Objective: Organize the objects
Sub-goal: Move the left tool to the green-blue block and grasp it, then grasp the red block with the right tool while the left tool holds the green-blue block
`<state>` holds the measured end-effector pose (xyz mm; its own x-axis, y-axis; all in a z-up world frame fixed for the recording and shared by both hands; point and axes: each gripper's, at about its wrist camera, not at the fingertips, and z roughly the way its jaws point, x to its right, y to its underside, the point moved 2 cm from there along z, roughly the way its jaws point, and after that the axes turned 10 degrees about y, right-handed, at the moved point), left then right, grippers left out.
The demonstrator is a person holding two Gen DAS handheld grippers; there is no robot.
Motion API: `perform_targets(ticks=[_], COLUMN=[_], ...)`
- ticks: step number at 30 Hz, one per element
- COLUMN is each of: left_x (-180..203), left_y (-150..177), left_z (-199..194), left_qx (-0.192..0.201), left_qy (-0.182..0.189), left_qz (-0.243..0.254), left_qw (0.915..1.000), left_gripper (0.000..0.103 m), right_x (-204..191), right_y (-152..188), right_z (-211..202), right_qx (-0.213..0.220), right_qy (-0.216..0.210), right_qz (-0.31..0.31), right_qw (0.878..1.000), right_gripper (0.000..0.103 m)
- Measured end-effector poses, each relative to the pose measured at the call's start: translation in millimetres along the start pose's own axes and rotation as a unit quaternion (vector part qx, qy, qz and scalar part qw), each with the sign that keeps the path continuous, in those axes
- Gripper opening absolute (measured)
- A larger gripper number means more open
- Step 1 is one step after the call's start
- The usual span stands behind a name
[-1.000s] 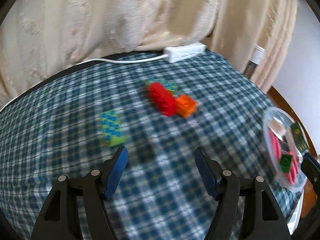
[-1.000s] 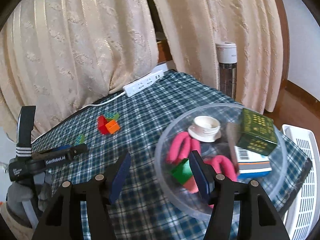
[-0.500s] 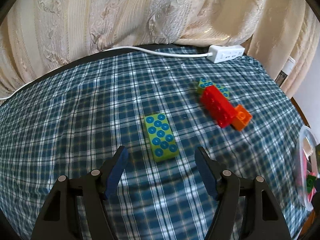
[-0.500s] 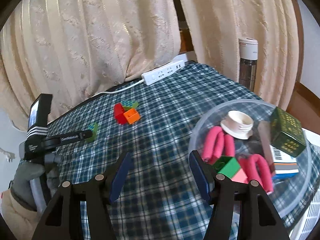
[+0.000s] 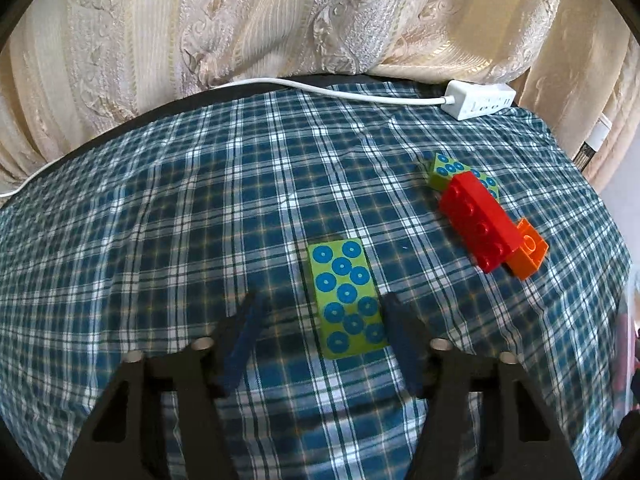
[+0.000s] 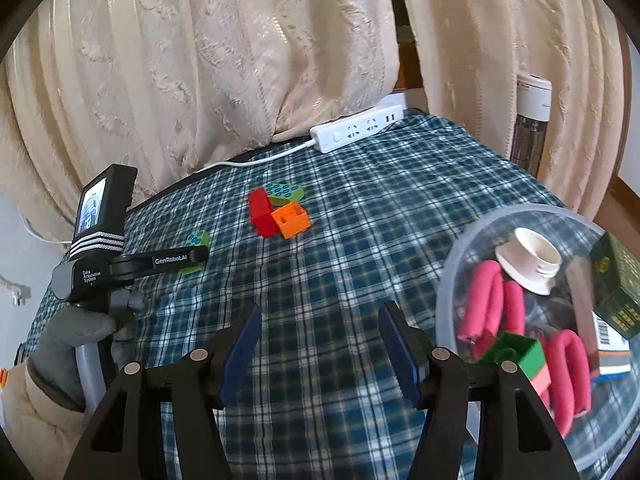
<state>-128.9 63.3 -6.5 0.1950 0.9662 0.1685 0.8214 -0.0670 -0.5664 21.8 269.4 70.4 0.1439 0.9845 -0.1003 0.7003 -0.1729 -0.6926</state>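
I am closing my left tongs (image 5: 320, 320) around the green brick (image 5: 347, 303), which is lying flat on the table (image 5: 160, 220) between the jaws, nearer the right one; neither pad is pressing on it yet. Its long axis is running away from me, nearly along the tongs' line, leaning slightly left at the far end. Ahead to the right, a red brick (image 5: 478, 226) is lying aslant, touching an orange brick (image 5: 528, 254). My right tongs (image 6: 320, 328) are standing apart, gripping nothing, with the bowl (image 6: 452, 280) just to their right.
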Motion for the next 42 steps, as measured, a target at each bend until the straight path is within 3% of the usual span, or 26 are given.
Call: perform_targets(ticks=[4, 15, 22, 33, 42], left_x=[-5, -10, -20, -27, -27], left_y=[-2, -7, -5, -5, -3], left_z=[-1, -12, -19, -21, -17], left_qx=[0.008, 0.025, 0.029, 0.025, 0.019], left_qy=[0.011, -0.002, -0.012, -0.009, -0.008], left_qz=[-0.002, -0.002, -0.016, -0.028, -0.032], left_qw=[0.9999, 0.9997, 0.9994, 0.9992, 0.9993], left_gripper=[0.030, 0.030, 0.030, 0.030, 0.030], right_x=[-9, -47, -71, -98, -99], right_y=[-7, -51, -79, -100, -93], right_z=[10, 41, 83, 131, 156], right_qx=[-0.010, -0.008, -0.011, -0.024, -0.051], right_qy=[-0.014, -0.037, -0.046, -0.049, -0.034], right_qz=[-0.003, -0.043, -0.054, -0.099, -0.122], right_qw=[1.000, 0.998, 0.997, 0.994, 0.991], right_gripper=[0.064, 0.064, 0.064, 0.064, 0.046])
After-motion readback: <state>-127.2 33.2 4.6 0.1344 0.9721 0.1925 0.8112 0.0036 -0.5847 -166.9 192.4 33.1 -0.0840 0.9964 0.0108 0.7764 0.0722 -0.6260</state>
